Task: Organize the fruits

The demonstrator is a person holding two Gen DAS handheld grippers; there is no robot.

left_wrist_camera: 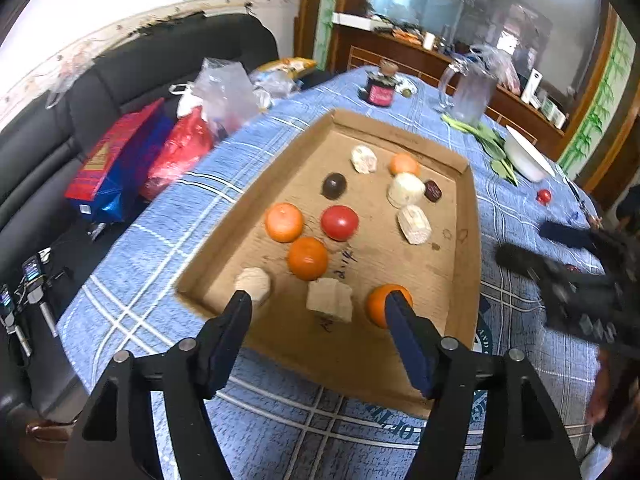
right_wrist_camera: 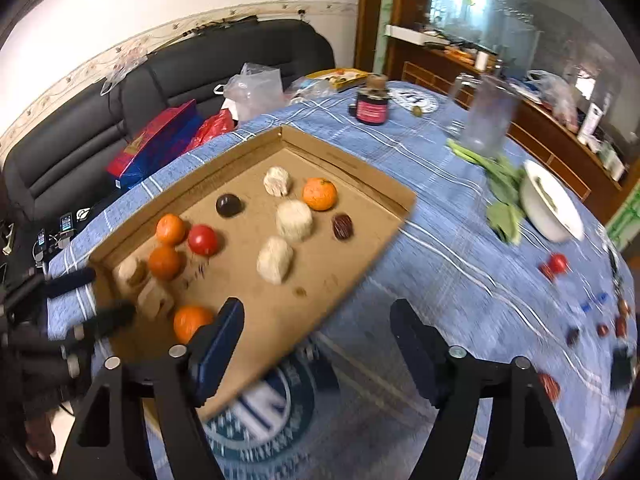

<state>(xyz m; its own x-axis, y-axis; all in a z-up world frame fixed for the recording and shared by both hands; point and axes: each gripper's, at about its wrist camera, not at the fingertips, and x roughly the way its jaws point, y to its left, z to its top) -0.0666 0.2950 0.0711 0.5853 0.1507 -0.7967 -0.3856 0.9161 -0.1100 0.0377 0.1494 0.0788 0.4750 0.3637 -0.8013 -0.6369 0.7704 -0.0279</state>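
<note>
Left wrist view: the left gripper (left_wrist_camera: 319,307) is hovering over the near edge of the cardboard tray (left_wrist_camera: 466,264), jaws standing wide apart and gripping nothing. A pale corn chunk (left_wrist_camera: 329,299) is sitting right in the gap between them, lying flat, with an orange (left_wrist_camera: 378,305) just beside the right finger. So this hand is looking like the closer one for anything at that end.

Right wrist view: the right gripper (right_wrist_camera: 316,322) is also gaping open and empty, hanging over the tray's near corner and the blue checked tablecloth (right_wrist_camera: 460,272). The loose stuff, a small tomato (right_wrist_camera: 558,263) and some dates (right_wrist_camera: 549,385), is lying off to its right, well apart from the tray. A black sofa (right_wrist_camera: 240,56) is sitting behind the table.
</note>
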